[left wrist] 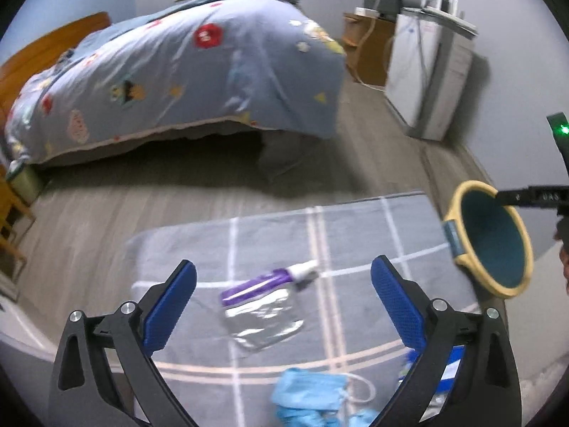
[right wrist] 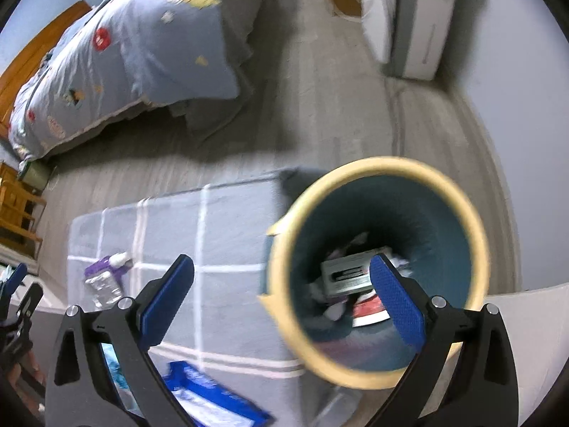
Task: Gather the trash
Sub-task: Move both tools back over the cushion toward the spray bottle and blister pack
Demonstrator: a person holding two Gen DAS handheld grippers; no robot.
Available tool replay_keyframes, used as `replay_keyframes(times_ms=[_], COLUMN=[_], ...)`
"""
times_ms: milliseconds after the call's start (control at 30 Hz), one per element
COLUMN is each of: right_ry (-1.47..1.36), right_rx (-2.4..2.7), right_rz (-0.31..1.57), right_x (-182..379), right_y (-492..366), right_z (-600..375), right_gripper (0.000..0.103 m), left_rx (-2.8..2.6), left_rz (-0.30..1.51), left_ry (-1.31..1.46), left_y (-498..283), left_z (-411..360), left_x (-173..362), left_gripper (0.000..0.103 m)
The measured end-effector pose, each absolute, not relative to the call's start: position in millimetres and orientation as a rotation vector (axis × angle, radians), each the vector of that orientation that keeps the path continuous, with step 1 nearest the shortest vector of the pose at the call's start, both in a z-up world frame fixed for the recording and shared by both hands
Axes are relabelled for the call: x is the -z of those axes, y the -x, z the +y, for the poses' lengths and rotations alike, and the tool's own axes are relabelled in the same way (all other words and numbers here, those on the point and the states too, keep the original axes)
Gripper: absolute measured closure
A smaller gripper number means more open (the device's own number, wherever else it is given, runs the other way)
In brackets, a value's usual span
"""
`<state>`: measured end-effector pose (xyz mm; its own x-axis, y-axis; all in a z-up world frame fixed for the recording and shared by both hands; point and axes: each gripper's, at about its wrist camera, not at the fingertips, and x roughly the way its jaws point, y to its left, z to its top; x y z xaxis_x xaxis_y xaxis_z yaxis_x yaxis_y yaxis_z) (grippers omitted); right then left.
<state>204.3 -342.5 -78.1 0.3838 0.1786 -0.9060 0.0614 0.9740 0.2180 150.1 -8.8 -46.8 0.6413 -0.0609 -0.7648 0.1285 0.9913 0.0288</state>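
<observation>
Dim indoor light, motion blur, fisheye-warped edges.

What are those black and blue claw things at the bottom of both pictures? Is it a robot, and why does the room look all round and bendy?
No robot here: a person holds a grabber tool in each hand. Each tool has two blue-padded fingers and a small camera looking along them. Its very wide lens bends the room.

One picture comes from the left gripper, the other from the right gripper. Both are wide open and hold nothing.

On the grey checked rug lie bits of trash: a purple and silver wrapper, a blue face mask, and a blue and white packet. The right gripper is over a bin with a yellow rim, which already has some trash inside. Behind is a bed with a blue quilt.
</observation>
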Motion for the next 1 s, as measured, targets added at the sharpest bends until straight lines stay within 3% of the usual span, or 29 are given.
replay_keyframes(times_ms=[600, 1000], right_ry=[-0.07, -0.062], right_rx=[-0.196, -0.153], right_rz=[1.275, 1.31], right_x=[114, 142], right_y=[-220, -240], right_z=[-175, -147], right_gripper=[0.006, 0.006], left_rx=[0.099, 0.179], left_rz=[0.956, 1.099], left_ry=[-0.135, -0.167], left_y=[-148, -162], left_z=[60, 58], left_x=[86, 146], left_gripper=[0.006, 0.006])
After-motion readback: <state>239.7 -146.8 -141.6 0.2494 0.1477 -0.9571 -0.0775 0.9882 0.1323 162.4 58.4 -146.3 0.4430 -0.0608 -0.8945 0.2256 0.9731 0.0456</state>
